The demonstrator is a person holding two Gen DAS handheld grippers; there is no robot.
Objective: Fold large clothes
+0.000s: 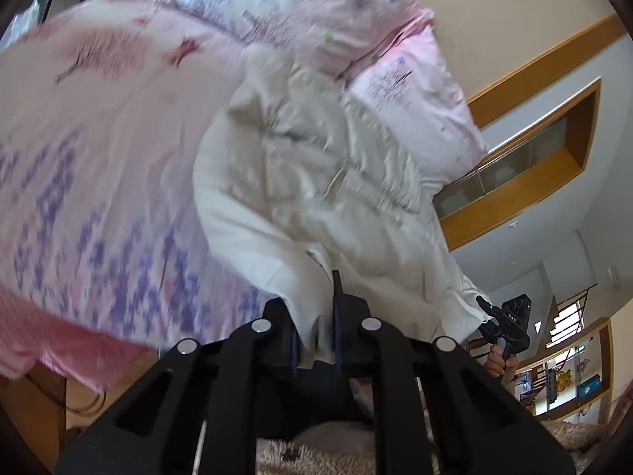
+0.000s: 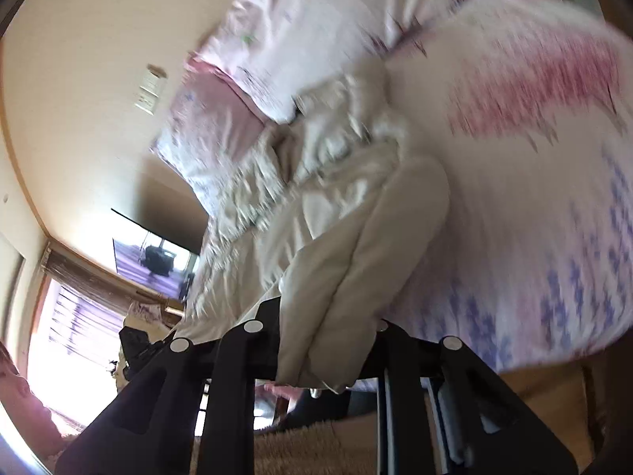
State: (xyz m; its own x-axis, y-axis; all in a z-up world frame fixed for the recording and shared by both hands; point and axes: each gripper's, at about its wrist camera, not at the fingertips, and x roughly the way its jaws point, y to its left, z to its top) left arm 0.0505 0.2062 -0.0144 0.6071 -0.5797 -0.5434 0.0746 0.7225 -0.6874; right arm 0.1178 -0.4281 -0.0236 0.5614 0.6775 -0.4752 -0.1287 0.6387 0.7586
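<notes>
Above the bed: cream jacket lifted, mid-fold.
Left tongs: clamped on jacket hem.
Right tongs: pinching jacket edge.
Next: likely bring both edges together evenly over bed.

Cream walls, wood-framed recess, wall switch, bright window, shaggy rug.

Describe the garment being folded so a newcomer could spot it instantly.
Start at the pink bedspread with purple and red print. On it lies a cream padded jacket, its edges clamped in the left gripper and right gripper. Unlike the printed pink pillows beside it, it is plain.
</notes>
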